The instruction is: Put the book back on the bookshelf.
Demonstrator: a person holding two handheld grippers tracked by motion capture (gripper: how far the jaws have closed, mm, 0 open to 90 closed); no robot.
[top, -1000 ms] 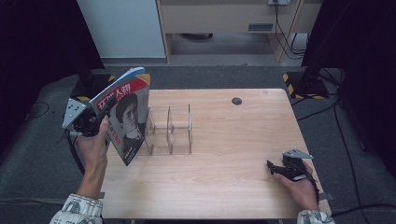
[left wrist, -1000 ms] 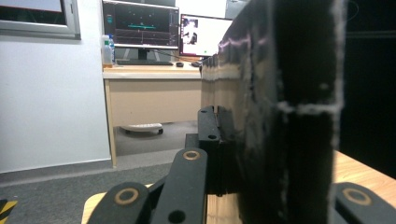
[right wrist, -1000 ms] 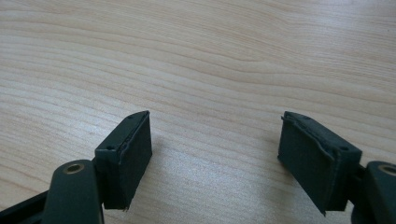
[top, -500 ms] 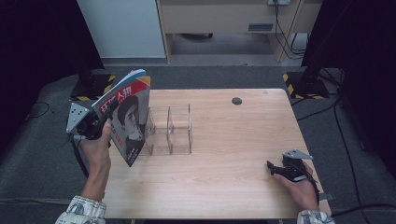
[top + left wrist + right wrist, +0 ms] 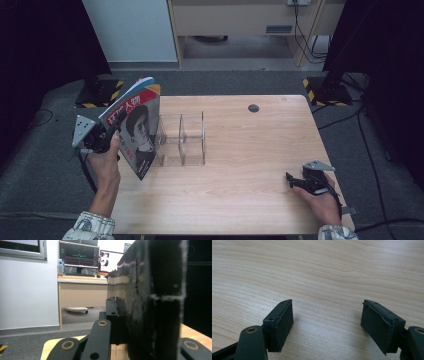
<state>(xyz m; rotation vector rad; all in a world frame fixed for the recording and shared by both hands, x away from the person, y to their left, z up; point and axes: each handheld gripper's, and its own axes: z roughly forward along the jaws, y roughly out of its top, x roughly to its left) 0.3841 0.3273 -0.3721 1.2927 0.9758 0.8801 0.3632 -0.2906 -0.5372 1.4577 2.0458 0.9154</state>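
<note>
A magazine (image 5: 135, 127) with a red-banded cover and a portrait is held tilted above the table's left edge, just left of a clear acrylic rack (image 5: 182, 140). My left gripper (image 5: 107, 135) is shut on the magazine's near edge. In the left gripper view the magazine (image 5: 152, 302) stands edge-on between the jaws, against the left pad (image 5: 113, 315). My right gripper (image 5: 292, 181) rests on the table (image 5: 250, 150) near the front right corner. Its jaws stand open over bare wood (image 5: 324, 270), with nothing in the right gripper (image 5: 327, 317).
The rack has several upright dividers and stands at the left middle of the table. A small dark round hole (image 5: 253, 108) sits near the far edge. Cables (image 5: 345, 120) run over the grey floor at the right; black stands flank the table.
The left hand has shifted the magazine slightly, toward the rack. The right hand has kept still.
</note>
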